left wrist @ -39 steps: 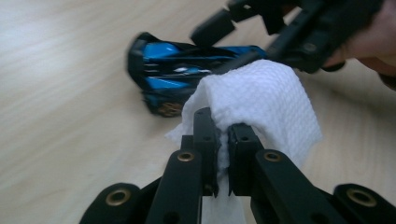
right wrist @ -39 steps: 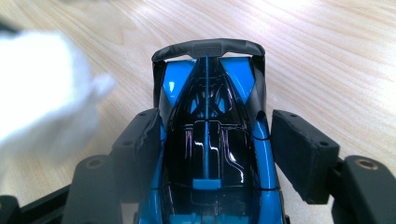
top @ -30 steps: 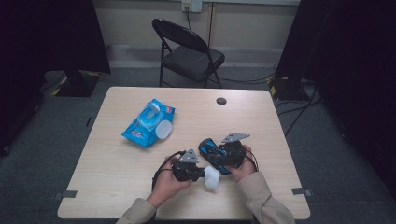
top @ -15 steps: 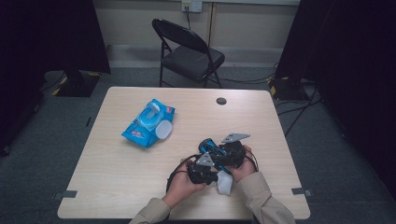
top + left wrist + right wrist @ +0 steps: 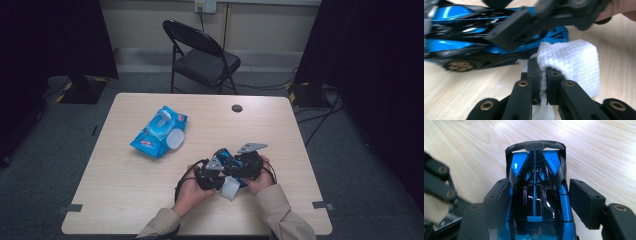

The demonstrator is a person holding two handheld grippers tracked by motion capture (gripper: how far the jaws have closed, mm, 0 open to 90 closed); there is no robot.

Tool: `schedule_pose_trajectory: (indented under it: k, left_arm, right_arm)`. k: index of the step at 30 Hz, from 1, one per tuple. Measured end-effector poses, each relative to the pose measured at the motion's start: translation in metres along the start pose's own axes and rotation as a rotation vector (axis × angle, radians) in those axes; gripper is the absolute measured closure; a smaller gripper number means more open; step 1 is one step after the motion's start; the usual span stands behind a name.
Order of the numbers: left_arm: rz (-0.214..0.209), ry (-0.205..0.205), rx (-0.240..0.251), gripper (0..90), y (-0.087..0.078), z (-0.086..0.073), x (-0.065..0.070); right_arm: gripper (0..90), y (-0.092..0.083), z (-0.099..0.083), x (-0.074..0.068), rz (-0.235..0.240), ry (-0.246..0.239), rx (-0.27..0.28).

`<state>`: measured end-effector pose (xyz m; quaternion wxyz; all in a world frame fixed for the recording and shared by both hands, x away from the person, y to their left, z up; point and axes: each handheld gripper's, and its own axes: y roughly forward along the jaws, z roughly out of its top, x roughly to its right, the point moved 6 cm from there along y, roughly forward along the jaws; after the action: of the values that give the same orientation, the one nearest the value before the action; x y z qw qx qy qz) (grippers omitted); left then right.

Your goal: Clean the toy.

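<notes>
The left gripper [image 5: 543, 75] has its fingers [image 5: 534, 72] clamped tight on a folded white wipe [image 5: 571, 65], which bulges out beyond the fingertips and sits just beside the flank of a blue and black toy car [image 5: 474, 40]. The right gripper [image 5: 541, 197] has its fingers [image 5: 584, 200] closed on that car [image 5: 536, 195], one on each side of the body, above the table [image 5: 599, 150]. A blue wipe pack [image 5: 159, 131] lies well away, up-left of both.

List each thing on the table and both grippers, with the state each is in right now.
Toy car: held between the right gripper's jaws.
Wipe: folded, pinched.
Left gripper: shut on the wipe.
Right gripper: shut on the toy car.
Wipes pack: lying flat, lid flipped open.
</notes>
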<state>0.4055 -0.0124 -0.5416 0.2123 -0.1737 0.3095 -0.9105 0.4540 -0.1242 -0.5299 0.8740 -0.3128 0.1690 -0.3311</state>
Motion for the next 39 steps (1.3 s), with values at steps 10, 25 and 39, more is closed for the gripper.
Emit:
schedule_pose_trajectory:
  k: [10, 25, 39]
  left_arm:
    - [0.04, -0.049, 0.03, 84.3, -0.006, -0.002, -0.018]
    - [0.106, -0.092, 0.036, 84.2, -0.018, -0.002, -0.043]
    - [0.19, -0.12, 0.062, 84.2, -0.034, -0.002, -0.072]
  right_arm:
    - [34.6, 0.0, 0.0, 0.0, -0.003, -0.002, 0.001]
    - [34.6, 0.0, 0.0, 0.0, -0.005, -0.001, 0.003]
    - [34.6, 0.0, -0.001, 0.0, -0.003, 0.001, 0.007]
